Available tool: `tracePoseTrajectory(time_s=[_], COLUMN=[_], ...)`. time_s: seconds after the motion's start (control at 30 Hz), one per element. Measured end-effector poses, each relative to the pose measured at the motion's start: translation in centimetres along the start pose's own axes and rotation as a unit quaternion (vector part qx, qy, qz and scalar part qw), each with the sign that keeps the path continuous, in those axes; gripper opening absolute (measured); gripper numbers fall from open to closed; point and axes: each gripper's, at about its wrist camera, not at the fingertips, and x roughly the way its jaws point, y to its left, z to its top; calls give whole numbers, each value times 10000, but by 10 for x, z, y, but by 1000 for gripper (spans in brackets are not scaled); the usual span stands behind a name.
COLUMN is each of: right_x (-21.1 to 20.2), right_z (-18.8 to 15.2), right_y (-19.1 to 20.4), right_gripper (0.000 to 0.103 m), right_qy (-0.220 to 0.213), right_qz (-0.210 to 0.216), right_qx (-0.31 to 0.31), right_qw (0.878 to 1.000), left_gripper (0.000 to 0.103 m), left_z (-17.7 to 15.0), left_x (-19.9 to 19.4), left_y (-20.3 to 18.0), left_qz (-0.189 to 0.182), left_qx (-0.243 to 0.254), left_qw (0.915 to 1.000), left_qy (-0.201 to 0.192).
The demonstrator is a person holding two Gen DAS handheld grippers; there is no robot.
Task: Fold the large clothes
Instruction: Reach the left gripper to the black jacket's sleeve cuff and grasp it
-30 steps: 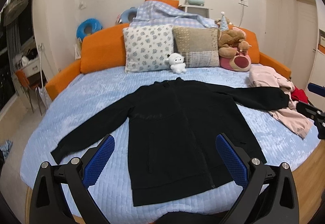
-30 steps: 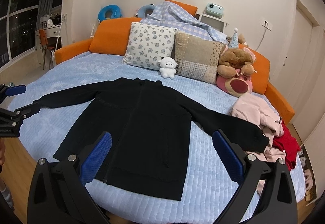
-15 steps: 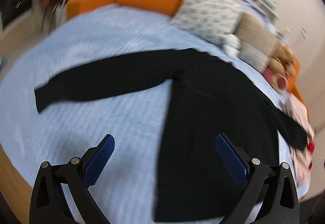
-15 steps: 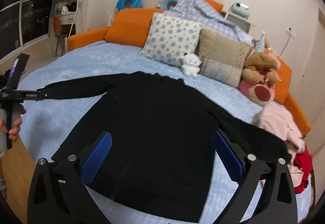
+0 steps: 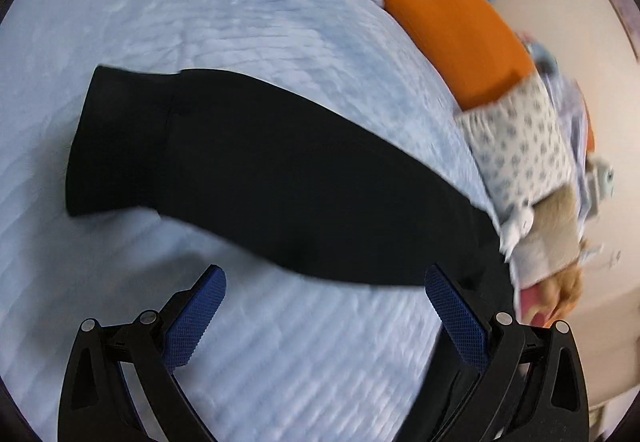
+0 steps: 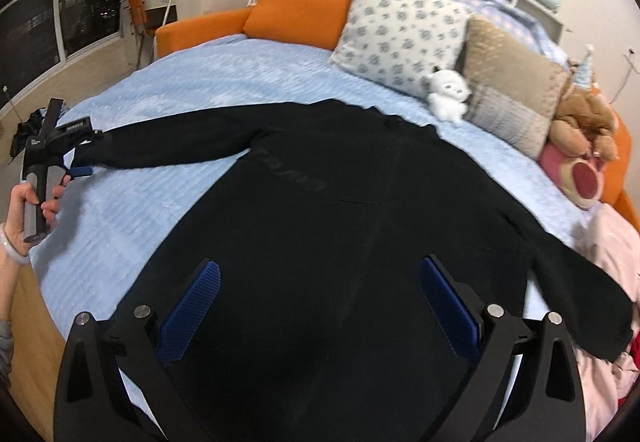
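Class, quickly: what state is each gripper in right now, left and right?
Left gripper: open, holding nothing, above the black jacket's sleeve.
Right gripper: open, holding nothing, above the jacket's body.

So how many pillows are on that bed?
2: a floral pillow at the headboard, and a beige pillow beside it, next to the stuffed toys. The heaped bedding may hide more.

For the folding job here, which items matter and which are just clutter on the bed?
Belongs to the job:
black jacket
left gripper
right gripper

Lying about:
floral pillow
beige pillow
white plush toy
pink clothes
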Motion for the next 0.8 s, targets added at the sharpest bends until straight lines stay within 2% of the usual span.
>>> tracePoseTrajectory(time_s=[0.1,0.23,0.4,0.5,0.6,0.67,0.73,0.8], right_x=[18,32,45,48,48,46,44,43], right_z=[6,6,-2,-9,-13,-16,-18,-21], right_y=[17,34,43,43,41,39,36,33], right_gripper=[98,98,98,98,98,98,98,98], right_qy=[61,119,290,371,412,412,416,429], right_qz=[113,221,276,350,372,403,418,440], right_qx=[-132,-294,-428,-405,-385,-359,-329,-294], right_qw=[9998,9993,9983,9979,9977,9977,9977,9977], left_gripper=[101,101,100,85,63,44,33,28], left_z=[19,34,48,56,61,64,64,61], left_x=[11,11,4,-1,-1,-1,-4,-7], left_y=[20,34,32,38,43,45,49,56], left_qz=[-170,-260,79,254,677,978,1182,1263], left_qx=[-371,-514,-510,-745,-798,-796,-916,-1038], left_qw=[9991,9979,9974,9947,9927,9902,9865,9839], left_qy=[-66,-290,-508,-654,-600,-607,-673,-724])
